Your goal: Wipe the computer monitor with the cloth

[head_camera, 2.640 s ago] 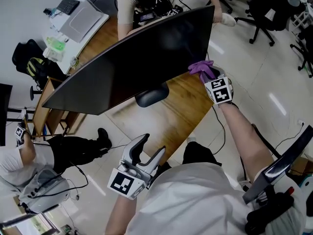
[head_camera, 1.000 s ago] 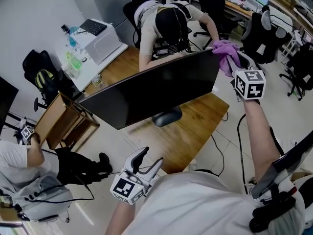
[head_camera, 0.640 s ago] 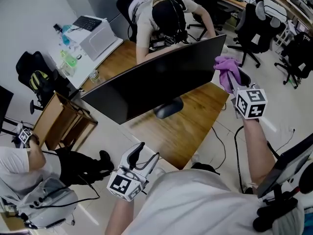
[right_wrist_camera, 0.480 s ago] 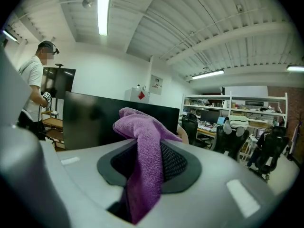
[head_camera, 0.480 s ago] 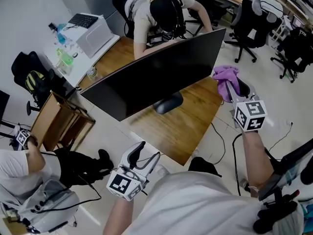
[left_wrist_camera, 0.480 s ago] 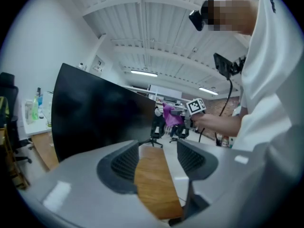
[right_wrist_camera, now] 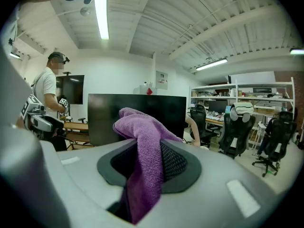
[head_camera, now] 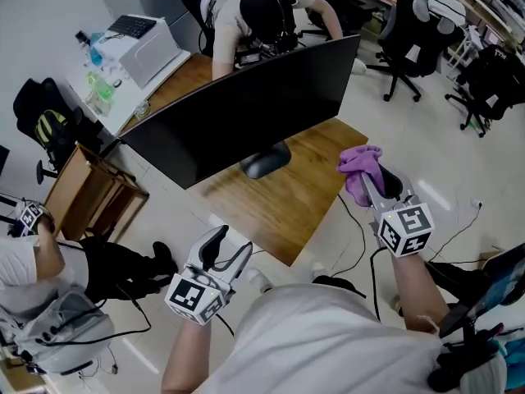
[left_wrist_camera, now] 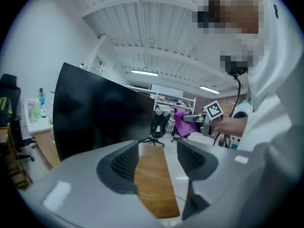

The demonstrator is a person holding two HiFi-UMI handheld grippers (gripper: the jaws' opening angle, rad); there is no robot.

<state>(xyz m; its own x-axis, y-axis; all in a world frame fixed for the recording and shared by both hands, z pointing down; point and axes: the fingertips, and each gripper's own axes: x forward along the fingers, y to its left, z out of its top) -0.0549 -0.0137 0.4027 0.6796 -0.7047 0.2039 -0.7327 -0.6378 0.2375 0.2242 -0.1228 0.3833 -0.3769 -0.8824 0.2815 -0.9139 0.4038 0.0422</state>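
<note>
A wide black monitor point(head_camera: 246, 113) stands on a wooden desk point(head_camera: 279, 199), its screen dark; it also shows as a dark monitor point(left_wrist_camera: 99, 115) and monitor point(right_wrist_camera: 137, 115) in the gripper views. My right gripper point(head_camera: 367, 180) hangs off the desk's right edge, below and right of the screen, shut on a purple cloth point(head_camera: 359, 167). The cloth point(right_wrist_camera: 142, 151) bunches between the jaws. My left gripper point(head_camera: 220, 249) is low near my body, open and holding nothing, apart from the desk; seen from its own camera the gripper point(left_wrist_camera: 157, 163) points along the desk top.
A person point(head_camera: 262, 11) leans over the desk behind the monitor. Another person point(head_camera: 41, 261) sits at the left. A white side table point(head_camera: 135, 48) with bottles stands far left. Office chairs point(head_camera: 418, 31) stand at the back right. Cables point(head_camera: 361, 236) trail on the floor.
My right gripper with the purple cloth has dropped from the monitor's upper right corner down and away to beside the desk's right edge. The left gripper has barely moved.
</note>
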